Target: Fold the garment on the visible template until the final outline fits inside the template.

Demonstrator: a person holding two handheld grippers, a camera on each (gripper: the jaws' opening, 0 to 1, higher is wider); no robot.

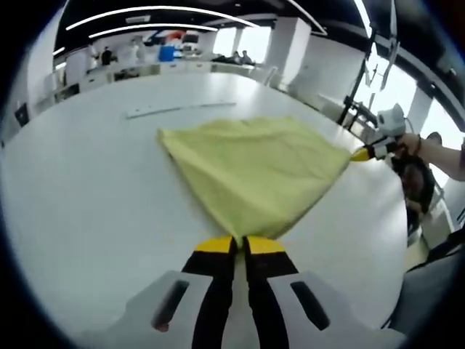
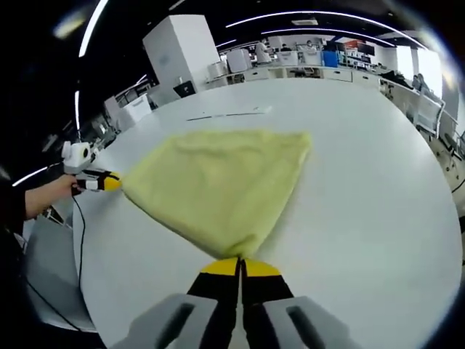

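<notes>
A pale yellow garment [image 1: 254, 171] lies spread on the white table [image 1: 94, 189], pulled taut between two corners. My left gripper [image 1: 241, 243] is shut on the near corner of the cloth in the left gripper view. At that view's right edge my right gripper [image 1: 361, 153] pinches another corner, held by a person's hand. In the right gripper view the same garment [image 2: 218, 185] runs from my right gripper [image 2: 240, 263], shut on its corner, to my left gripper [image 2: 112, 182] at the far left. A faint template line [image 2: 229, 113] shows beyond the cloth.
The table's edge [image 2: 80, 240] curves close to the left in the right gripper view, with floor beyond. Black stand legs [image 1: 363, 109] rise past the table on the right in the left gripper view. Desks, a white pillar [image 2: 182, 51] and people stand far back.
</notes>
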